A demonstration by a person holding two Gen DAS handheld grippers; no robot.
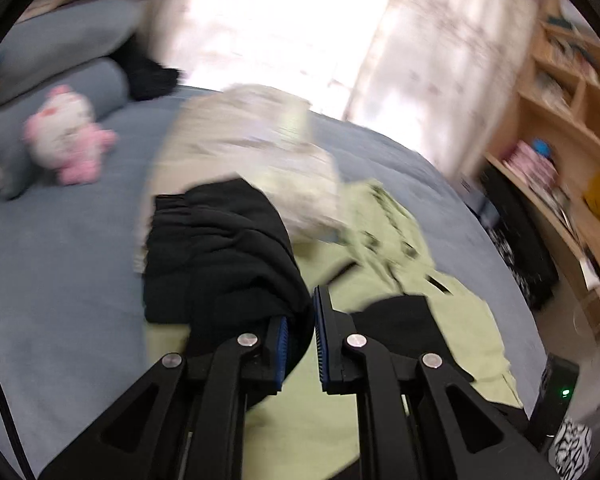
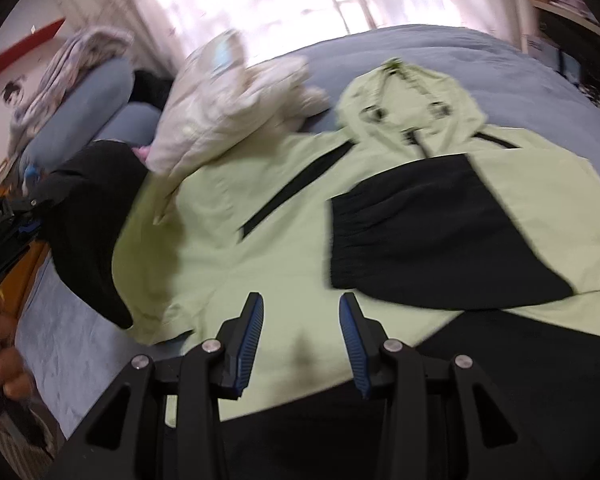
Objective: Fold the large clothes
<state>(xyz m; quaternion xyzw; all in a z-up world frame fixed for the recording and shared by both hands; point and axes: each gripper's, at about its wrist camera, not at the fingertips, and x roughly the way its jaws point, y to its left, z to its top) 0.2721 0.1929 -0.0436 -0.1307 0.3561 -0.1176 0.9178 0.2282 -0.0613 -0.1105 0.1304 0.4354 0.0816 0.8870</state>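
A pale green hooded jacket [image 2: 268,240] with black sleeves lies spread on the blue bed [image 2: 440,48], hood [image 2: 404,92] toward the window. One black sleeve [image 2: 432,236] lies folded across its chest. My left gripper [image 1: 302,320] is shut on the other black sleeve [image 1: 220,252] and holds it lifted over the jacket [image 1: 380,280]; that sleeve also shows in the right wrist view [image 2: 88,220]. My right gripper [image 2: 302,320] is open and empty just above the jacket's lower hem.
A crumpled white garment [image 2: 236,96] lies past the jacket. Blue pillows [image 1: 60,80] and a pink-and-white plush toy [image 1: 66,132] sit at the bed's head. Wooden shelves [image 1: 560,128] stand to the right. A curtained window [image 2: 260,0] is behind the bed.
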